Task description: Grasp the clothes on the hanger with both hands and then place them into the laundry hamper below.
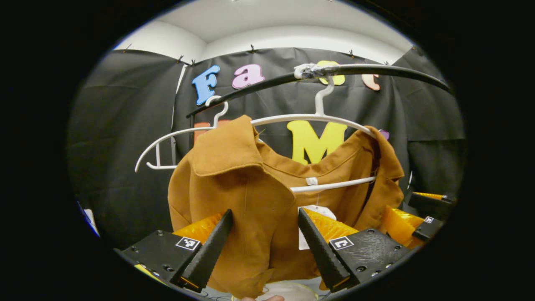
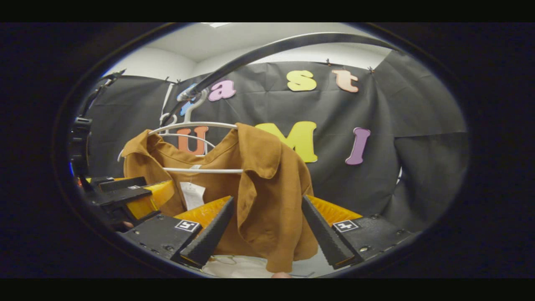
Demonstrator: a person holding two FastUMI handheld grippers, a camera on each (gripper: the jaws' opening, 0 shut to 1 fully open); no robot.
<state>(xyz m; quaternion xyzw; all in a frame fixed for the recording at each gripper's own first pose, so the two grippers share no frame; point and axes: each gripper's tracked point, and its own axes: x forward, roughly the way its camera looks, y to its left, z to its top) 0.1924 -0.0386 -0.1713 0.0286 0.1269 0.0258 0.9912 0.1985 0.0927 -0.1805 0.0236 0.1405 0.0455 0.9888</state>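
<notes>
We see the brown jacket (image 1: 250, 196) hanging on its white hanger (image 1: 309, 119) straight ahead of our left gripper (image 1: 265, 217) and right gripper (image 2: 267, 205). Both have fingers spread; the cloth seems untouched between them.

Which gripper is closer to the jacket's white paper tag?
Left. The left gripper opens right in front of the white paper tag; the right gripper straddles the far flap of the brown jacket.

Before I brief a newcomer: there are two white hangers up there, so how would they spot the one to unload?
Find the black rail across the booth's top. Two white hangers hang from it; take the nearer hanger, the one carrying the brown collared jacket. The bare hanger behind it holds nothing.
</notes>
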